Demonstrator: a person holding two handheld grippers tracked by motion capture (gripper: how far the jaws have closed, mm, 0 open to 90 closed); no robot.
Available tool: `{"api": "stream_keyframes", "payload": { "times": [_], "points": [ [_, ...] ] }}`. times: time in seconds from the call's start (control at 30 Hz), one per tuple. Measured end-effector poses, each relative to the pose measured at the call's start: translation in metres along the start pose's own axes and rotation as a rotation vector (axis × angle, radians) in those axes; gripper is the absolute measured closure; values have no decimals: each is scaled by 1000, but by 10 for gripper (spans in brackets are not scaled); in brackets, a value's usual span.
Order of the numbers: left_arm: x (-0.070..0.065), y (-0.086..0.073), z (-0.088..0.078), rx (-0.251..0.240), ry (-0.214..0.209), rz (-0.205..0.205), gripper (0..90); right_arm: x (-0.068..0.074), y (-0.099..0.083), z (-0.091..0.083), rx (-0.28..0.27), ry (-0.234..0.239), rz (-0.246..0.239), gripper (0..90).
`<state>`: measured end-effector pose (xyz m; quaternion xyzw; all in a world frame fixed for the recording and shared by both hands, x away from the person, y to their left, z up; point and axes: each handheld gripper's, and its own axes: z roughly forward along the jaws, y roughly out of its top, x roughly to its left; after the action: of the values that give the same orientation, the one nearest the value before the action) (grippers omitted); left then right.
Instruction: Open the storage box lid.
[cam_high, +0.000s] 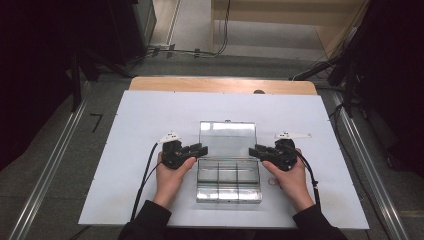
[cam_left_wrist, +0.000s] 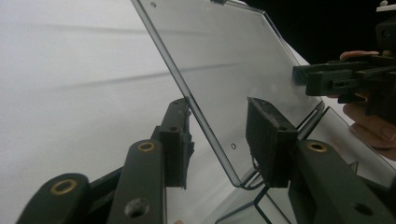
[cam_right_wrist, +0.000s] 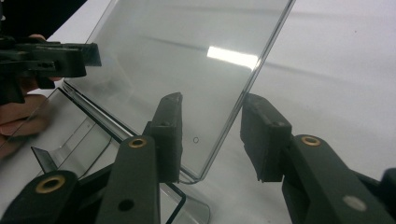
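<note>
A: Where's the clear box (cam_high: 228, 175) sitting?
B: Mid-desk (cam_high: 150, 115), between both hands, lid (cam_high: 228, 140) standing open.
A: Left tool (cam_high: 199, 149)?
B: Jaws parted, straddling the lid's left edge, pads not pressing on it.
A: Right tool (cam_high: 256, 151)?
B: Same on the right edge: parted, lid between the jaws, no grip.

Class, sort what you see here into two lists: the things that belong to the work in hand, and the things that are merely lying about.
In the work:
- clear plastic box with compartments
- its raised lid
- left claw, jaws either side of the lid's edge, not pressing
- right claw, likewise

Lying about:
- white table
- cables on the floor
- wooden board behind the table
</note>
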<state>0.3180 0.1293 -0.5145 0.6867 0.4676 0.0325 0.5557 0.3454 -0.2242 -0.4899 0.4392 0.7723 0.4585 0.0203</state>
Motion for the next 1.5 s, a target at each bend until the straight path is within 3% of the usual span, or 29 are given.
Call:
{"api": "stream_keyframes", "payload": {
  "times": [0.57,0.87,1.0,1.17,1.23,1.3,1.4,1.5],
  "points": [
    [-2,1,-2,-2,2,16,437,-1,-1,0,40,10,-7,470],
    [-10,1,-7,-22,-17,84,288,2,0,-8,6,33,-73,349],
    [-14,1,-9,-35,-33,122,227,3,-3,-16,6,93,-123,239],
    [-19,1,-13,-36,-57,156,123,6,-6,-29,-5,116,-180,155],
    [-22,1,-15,-32,-61,176,97,7,-8,-34,-14,106,-195,108],
    [-25,0,-17,-26,-71,199,67,7,-11,-42,-61,62,-203,103],
    [-29,-1,-20,-23,-100,223,9,3,-17,-53,-93,62,-203,81],
    [-32,-2,-22,-25,-94,238,0,-1,-23,-62,-94,54,-199,69]
  ]
}}
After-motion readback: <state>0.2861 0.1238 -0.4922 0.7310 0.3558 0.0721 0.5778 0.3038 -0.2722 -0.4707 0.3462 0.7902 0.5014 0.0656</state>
